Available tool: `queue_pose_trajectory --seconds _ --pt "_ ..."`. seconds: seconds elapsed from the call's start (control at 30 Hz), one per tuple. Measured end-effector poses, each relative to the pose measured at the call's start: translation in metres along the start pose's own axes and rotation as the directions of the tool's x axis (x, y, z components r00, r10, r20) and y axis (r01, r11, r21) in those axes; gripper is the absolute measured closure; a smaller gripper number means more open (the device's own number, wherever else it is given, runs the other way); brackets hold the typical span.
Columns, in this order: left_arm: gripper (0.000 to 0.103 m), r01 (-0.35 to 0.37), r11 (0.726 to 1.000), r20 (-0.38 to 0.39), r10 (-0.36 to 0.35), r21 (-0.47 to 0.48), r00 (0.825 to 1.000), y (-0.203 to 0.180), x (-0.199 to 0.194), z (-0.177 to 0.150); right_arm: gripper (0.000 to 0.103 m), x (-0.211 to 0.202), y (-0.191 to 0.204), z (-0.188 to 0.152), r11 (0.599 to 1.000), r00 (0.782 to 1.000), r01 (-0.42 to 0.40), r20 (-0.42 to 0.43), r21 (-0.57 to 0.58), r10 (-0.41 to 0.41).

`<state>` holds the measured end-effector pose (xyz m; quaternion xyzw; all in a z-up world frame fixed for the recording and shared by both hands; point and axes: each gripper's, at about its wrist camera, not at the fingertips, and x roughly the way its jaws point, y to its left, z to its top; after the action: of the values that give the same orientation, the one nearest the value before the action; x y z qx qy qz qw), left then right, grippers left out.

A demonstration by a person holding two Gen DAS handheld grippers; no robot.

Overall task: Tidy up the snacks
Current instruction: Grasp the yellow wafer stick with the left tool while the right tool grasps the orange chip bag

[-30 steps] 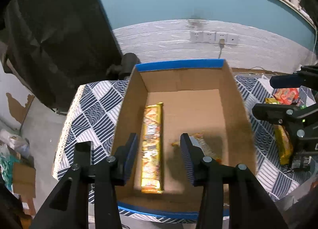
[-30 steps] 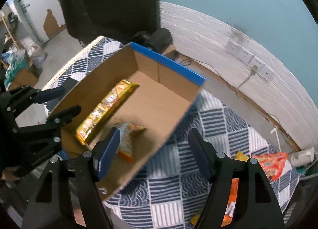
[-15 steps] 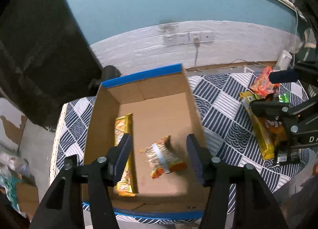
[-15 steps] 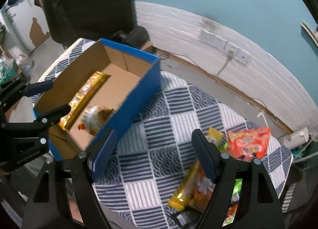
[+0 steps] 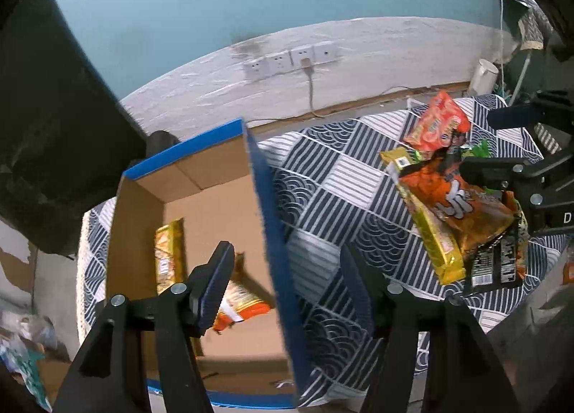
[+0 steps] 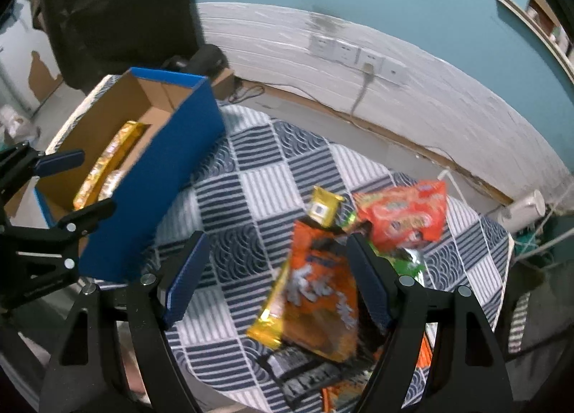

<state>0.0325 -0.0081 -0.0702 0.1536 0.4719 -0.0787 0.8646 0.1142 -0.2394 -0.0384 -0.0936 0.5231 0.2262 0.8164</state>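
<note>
We have two snacks in the box (image 5: 186, 176) — the pile (image 6: 323, 287) waits while our left gripper (image 5: 287, 284), empty, is opening and our right gripper (image 6: 276, 280) hangs spread, empty.

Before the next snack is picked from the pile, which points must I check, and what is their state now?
1. Left tongs empty: ok, nothing between the pads, jaws opening.
2. Right tongs open and empty: ok.
3. Cardboard box has free floor: ok; only a long gold packet and a small orange packet lie inside.
4. Snack pile in front of the right tongs: ok.
5. Top orange bag free to lift alone: cannot tell, it overlaps a yellow bar and a dark packet.
</note>
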Motion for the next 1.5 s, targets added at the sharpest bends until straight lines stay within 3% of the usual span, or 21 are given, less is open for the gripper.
queue_pose_trajectory --seconds 0.43,0.8,1.03,1.17,1.27,1.5 --pt "0.036 0.022 0.998 -0.056 -0.018 0.066 0.998 -0.043 0.027 0.001 0.019 0.044 -0.024 -0.033 0.999 0.993 0.051 -0.105 0.018 -0.049" --pt "0.036 0.056 0.997 -0.126 -0.049 0.06 0.991 -0.064 0.062 0.001 0.019 0.09 -0.032 -0.05 0.996 0.976 0.086 -0.199 -0.006 -0.086" --pt "0.036 0.069 0.996 -0.154 -0.059 0.057 0.986 -0.07 0.077 0.005 0.02 0.105 -0.038 -0.058 0.998 0.976 0.06 -0.211 0.004 -0.058" --pt "0.036 0.072 0.996 -0.162 -0.061 0.059 0.985 -0.074 0.083 0.008 0.051 0.103 -0.04 -0.059 0.999 0.977 0.028 -0.214 0.023 -0.022" --pt "0.036 0.074 0.996 -0.168 -0.063 0.058 0.984 -0.078 0.086 0.011 0.057 0.097 -0.044 -0.059 0.999 0.978 0.02 -0.206 0.03 -0.013" --pt "0.031 0.094 0.995 -0.167 -0.086 0.039 0.982 -0.087 0.09 0.022 0.058 0.073 -0.06 -0.057 0.997 0.988 0.004 -0.155 0.078 0.008"
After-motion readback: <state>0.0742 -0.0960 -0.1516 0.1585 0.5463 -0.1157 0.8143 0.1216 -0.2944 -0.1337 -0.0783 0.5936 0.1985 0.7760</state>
